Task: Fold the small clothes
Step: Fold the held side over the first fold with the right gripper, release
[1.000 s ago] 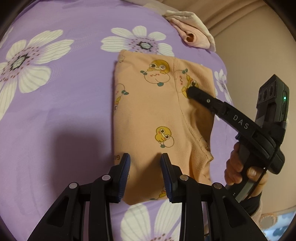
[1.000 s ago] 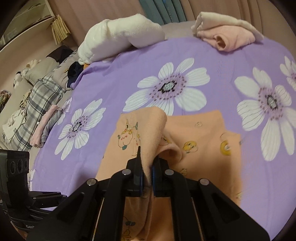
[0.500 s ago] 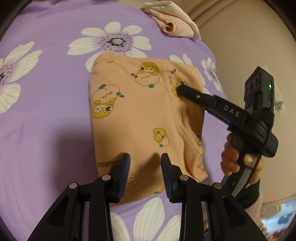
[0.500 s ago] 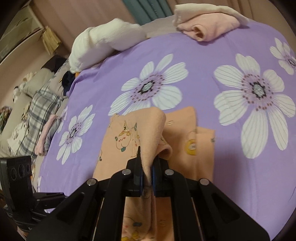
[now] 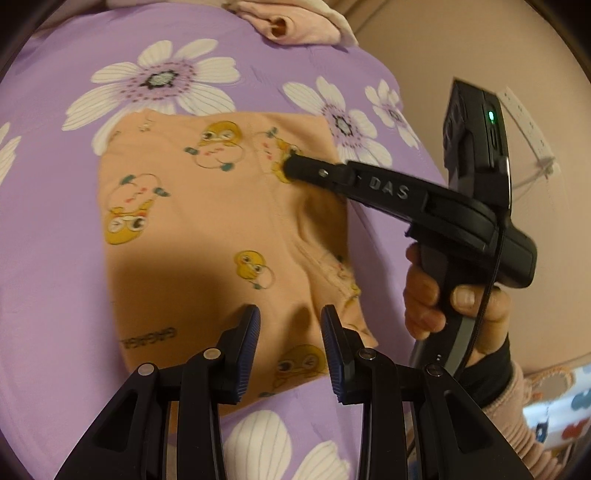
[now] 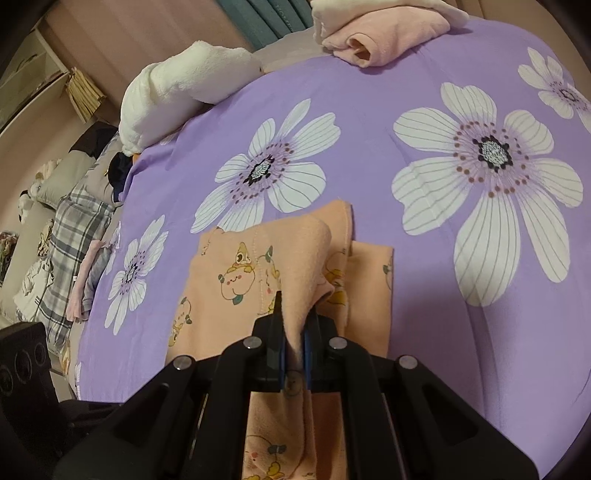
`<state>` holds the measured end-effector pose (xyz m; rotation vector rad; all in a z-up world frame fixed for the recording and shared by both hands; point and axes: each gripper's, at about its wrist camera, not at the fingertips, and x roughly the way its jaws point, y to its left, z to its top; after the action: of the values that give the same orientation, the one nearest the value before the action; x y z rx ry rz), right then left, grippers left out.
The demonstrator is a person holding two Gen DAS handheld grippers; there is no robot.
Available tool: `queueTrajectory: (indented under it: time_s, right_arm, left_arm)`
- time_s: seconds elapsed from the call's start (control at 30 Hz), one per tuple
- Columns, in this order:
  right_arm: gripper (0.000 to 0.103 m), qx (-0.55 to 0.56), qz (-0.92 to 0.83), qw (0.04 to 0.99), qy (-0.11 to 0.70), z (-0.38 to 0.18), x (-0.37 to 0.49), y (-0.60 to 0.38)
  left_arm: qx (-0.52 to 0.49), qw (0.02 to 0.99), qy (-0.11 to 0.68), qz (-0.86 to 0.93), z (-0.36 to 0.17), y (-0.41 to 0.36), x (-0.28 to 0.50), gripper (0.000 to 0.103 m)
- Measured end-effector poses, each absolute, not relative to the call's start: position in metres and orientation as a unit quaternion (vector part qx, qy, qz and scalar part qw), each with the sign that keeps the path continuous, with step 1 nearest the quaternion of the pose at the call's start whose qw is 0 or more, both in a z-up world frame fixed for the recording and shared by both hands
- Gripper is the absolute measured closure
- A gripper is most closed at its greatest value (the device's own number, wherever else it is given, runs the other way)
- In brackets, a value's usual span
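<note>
A small peach garment point(image 5: 207, 221) printed with yellow ducks lies partly folded on the purple flowered bedspread point(image 5: 48, 240). My left gripper point(image 5: 290, 325) is open and empty, just above the garment's near part. My right gripper point(image 6: 294, 325) is shut on a fold of the garment point(image 6: 295, 258) and holds that fold raised over the rest. In the left wrist view the right gripper point(image 5: 291, 168) reaches in from the right, its tip at the garment's far right part.
A folded pink and white garment point(image 6: 384, 33) lies at the bedspread's far edge. A white plush blanket point(image 6: 184, 88) lies at the far left. Plaid and grey clothes point(image 6: 62, 251) are piled beside the bed on the left. The bed's edge is close on the right point(image 5: 424, 155).
My right gripper has carried the pinched fold across the garment, which now lies narrower in its view. The left gripper has stayed open above the near part.
</note>
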<state>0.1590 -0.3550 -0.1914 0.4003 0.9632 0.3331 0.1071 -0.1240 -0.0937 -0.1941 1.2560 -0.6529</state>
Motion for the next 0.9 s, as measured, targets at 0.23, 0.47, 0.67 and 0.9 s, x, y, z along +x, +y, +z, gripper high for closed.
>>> queueTrajectory:
  time_s: [0.23, 0.47, 0.67, 0.9]
  right_arm:
    - [0.090, 0.195, 0.154, 0.850, 0.464, -0.200, 0.162, -0.356]
    - [0.085, 0.210, 0.173, 0.855, 0.442, -0.196, 0.171, -0.360]
    - [0.085, 0.194, 0.170, 0.880, 0.399, -0.183, 0.173, -0.359]
    - [0.085, 0.196, 0.151, 0.902, 0.353, -0.162, 0.174, -0.377]
  left_arm:
    - [-0.079, 0.740, 0.595, -0.304, -0.113, -0.141, 0.107, 0.072]
    - [-0.086, 0.733, 0.602, -0.305, -0.123, -0.142, 0.109, 0.072]
    - [-0.090, 0.727, 0.608, -0.304, -0.130, -0.139, 0.112, 0.072]
    - [-0.089, 0.727, 0.610, -0.303, -0.134, -0.143, 0.120, 0.072]
